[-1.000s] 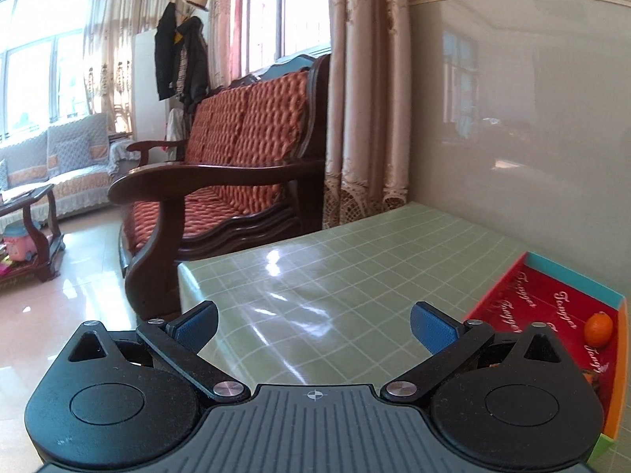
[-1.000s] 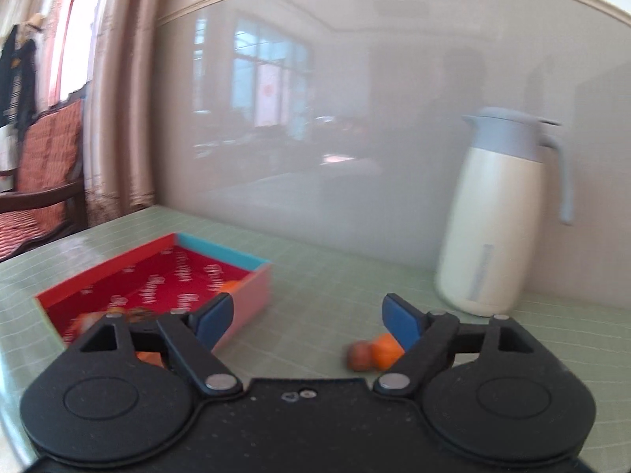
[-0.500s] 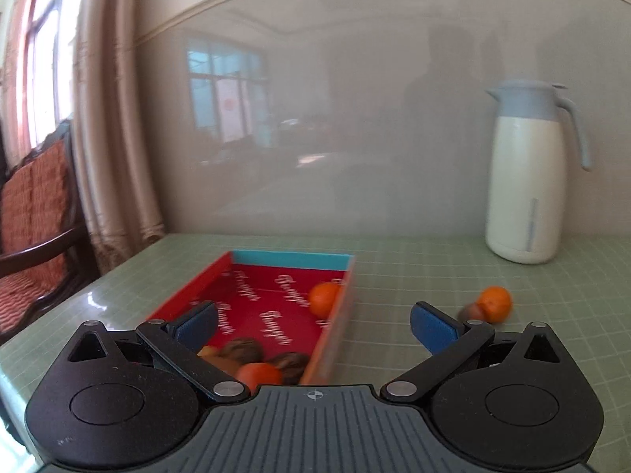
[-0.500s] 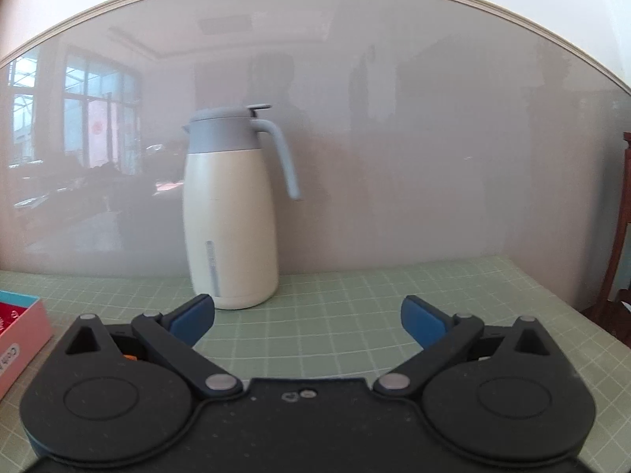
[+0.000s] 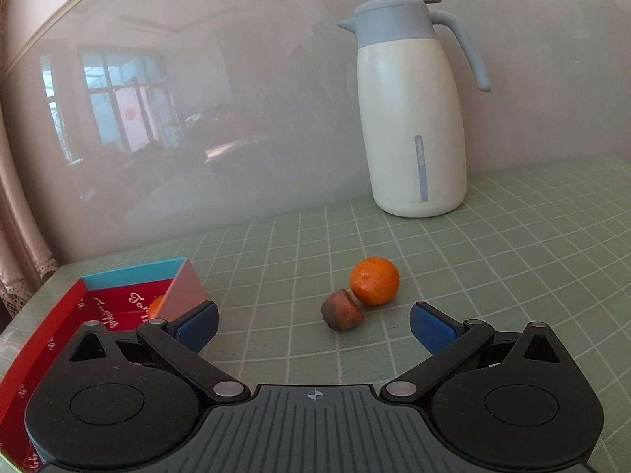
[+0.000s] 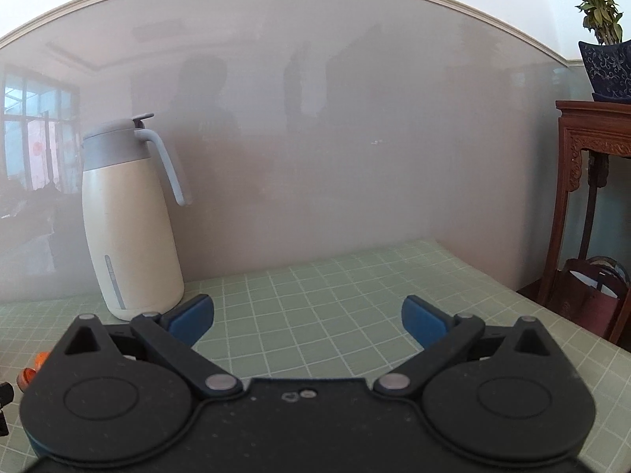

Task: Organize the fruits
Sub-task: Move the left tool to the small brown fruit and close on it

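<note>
The left gripper (image 5: 314, 325) is hovering with jaws spread wide and empty; an orange (image 5: 374, 280) and a brown fruit (image 5: 341, 310), touching, are lying on the bench (image 5: 512, 260) just ahead between them. The right gripper (image 6: 307, 317), jaws having just been opening with nothing between them, is facing bare bench.

Wide-spread empty right tool (image 6: 307, 315) near jug (image 6: 126, 228)

red box (image 5: 47, 339) cut off, boxed orange (image 5: 156, 304) half-hidden

Both views have swung rightward; right tongs (image 6: 307, 317) opened wider.
</note>
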The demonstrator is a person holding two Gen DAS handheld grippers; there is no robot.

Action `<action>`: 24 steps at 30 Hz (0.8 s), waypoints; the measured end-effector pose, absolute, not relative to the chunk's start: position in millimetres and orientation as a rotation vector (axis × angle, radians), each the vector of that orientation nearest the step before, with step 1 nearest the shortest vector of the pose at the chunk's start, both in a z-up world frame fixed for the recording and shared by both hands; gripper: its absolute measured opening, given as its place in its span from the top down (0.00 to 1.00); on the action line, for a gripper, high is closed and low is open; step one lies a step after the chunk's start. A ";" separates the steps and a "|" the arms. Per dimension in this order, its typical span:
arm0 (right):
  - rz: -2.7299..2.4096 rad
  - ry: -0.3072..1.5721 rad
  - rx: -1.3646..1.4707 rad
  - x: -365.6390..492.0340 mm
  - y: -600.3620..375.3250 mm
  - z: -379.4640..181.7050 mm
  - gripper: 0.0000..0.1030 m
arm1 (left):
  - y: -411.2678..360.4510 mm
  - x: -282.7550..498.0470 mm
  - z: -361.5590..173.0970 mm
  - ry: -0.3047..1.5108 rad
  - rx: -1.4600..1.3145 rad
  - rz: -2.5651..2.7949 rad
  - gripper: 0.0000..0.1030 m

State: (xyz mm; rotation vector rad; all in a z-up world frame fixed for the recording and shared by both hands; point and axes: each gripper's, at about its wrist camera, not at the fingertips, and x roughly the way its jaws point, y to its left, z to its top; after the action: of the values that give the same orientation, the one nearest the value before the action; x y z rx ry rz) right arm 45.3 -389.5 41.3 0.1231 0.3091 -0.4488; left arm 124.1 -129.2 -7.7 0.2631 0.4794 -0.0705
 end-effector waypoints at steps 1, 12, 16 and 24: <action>-0.451 0.310 0.122 46.0 -390.2 40.9 0.01 | -129.2 127.4 -9.3 0.491 0.259 -0.073 0.01; -0.444 0.322 0.112 44.1 -395.4 38.9 0.00 | -138.6 150.4 -18.1 0.564 0.242 -0.085 0.00; -0.442 0.322 0.115 49.2 -396.4 39.5 0.00 | -141.7 154.7 -19.7 0.568 0.245 -0.092 0.01; -0.432 0.327 0.114 48.5 -395.6 38.5 0.00 | -141.3 160.0 -23.6 0.580 0.240 -0.103 0.01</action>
State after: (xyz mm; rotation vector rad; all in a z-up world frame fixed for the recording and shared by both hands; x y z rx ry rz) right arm 48.5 -395.6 38.5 0.1138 0.3266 -0.4320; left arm 160.0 -141.3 -23.6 0.2404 0.5802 -0.1034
